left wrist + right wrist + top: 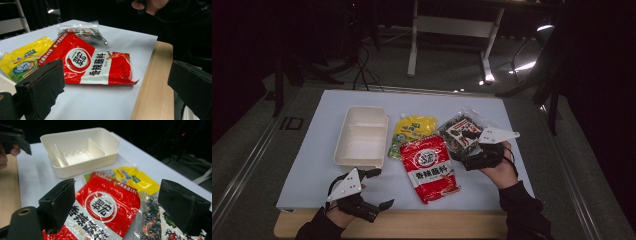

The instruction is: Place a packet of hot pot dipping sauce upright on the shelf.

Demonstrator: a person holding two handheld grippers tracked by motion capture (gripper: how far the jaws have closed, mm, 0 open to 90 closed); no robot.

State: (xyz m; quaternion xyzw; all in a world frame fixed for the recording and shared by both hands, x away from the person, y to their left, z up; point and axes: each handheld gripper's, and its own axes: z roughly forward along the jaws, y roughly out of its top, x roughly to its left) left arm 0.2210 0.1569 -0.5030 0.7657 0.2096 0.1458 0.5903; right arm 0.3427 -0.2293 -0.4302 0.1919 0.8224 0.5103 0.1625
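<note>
A red seasoning pouch (429,165) (95,65) (107,205) lies flat on the white sheet (317,160). Behind it is a yellow pouch (412,131) (22,62) (132,177), and to its right a clear bag of dark seaweed (459,132) (82,32) (152,220). A white divided tray (362,135) (80,152) stands empty at the left. My left gripper (379,189) (116,87) is open near the front edge, left of the red pouch. My right gripper (468,145) (120,205) hovers open over the seaweed bag's near side, holding nothing.
The white sheet covers a wooden table whose bare front strip (412,225) (155,82) runs along the near edge. Beyond the table stand the legs of a metal frame (452,45) and a dark chair (542,60) on grey floor.
</note>
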